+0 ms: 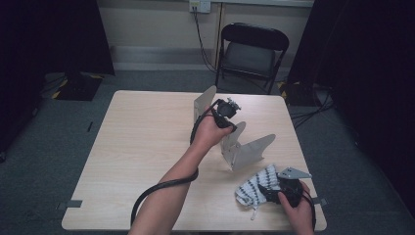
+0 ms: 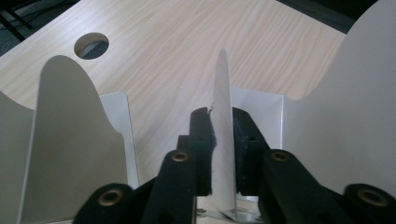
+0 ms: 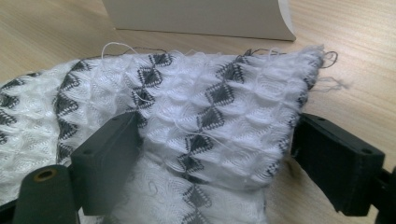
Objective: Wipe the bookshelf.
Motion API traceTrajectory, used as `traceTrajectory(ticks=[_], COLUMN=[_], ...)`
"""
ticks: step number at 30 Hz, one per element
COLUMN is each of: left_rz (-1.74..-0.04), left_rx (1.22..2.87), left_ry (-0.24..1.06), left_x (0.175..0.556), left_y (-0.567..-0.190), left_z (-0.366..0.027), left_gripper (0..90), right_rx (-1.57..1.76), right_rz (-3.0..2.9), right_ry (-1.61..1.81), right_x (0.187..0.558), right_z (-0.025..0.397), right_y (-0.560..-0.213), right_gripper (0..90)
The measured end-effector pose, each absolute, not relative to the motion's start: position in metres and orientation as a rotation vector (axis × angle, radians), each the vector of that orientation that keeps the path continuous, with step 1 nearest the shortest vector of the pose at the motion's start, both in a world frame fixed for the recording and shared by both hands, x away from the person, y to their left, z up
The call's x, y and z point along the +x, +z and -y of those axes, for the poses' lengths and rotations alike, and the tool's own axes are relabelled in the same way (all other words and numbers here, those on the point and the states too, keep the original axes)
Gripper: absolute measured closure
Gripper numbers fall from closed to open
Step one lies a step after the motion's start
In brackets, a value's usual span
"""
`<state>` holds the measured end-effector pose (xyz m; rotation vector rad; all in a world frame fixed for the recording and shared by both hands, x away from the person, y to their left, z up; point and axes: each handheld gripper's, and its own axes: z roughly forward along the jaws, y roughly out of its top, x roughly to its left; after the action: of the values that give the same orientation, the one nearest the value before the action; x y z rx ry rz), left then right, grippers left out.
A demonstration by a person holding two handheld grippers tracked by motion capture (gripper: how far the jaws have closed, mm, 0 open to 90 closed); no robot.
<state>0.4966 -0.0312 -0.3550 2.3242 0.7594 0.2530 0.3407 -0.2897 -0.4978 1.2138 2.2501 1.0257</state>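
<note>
Cloth point(image 1: 255, 188) lies bunched at the near right corner of the table point(image 1: 142, 147), white with dark diamond stripes, and the right gripper point(image 1: 272, 194) is down on it. In the right gripper view its jaws stand wide, one on each side of a raised fold of the cloth point(image 3: 205, 121), so the fold sits squarely between the pads point(image 3: 105, 163) and a plain squeeze looks enough to take it. I can't quite tell whether the pads already touch the fabric.

Farther out, mid-table, the left gripper point(image 1: 230, 113) is at the metal rack point(image 1: 244, 147) of upright plates. The left gripper view shows its jaws closed narrow on the thin edge of one divider plate point(image 2: 223, 140), which rises straight up between them.

The rack stands just beyond the cloth, up and to the left from the right hand point(image 1: 299, 208), with its slots open upward. The right hand is much the nearer to the cloth.
</note>
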Motion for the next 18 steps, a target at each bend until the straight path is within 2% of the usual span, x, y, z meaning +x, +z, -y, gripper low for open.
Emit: traceTrajectory(ticks=[3, 18], left_rz=[-0.745, -0.762], left_rx=[2.344, 2.335], left_ry=[0.25, 0.234], left_x=[0.4956, 0.4955], left_y=[-0.3545, -0.355], left_z=[0.0337, 0.0325], left_gripper=[90.0, 89.9], right_rx=[1.212, 1.213], right_rz=[-2.25, -2.249], right_ry=[1.026, 1.025], right_x=[0.3407, 0.3406], right_z=[0.2897, 0.2896], right_y=[-0.4978, -0.4977], right_gripper=[14.9, 14.8])
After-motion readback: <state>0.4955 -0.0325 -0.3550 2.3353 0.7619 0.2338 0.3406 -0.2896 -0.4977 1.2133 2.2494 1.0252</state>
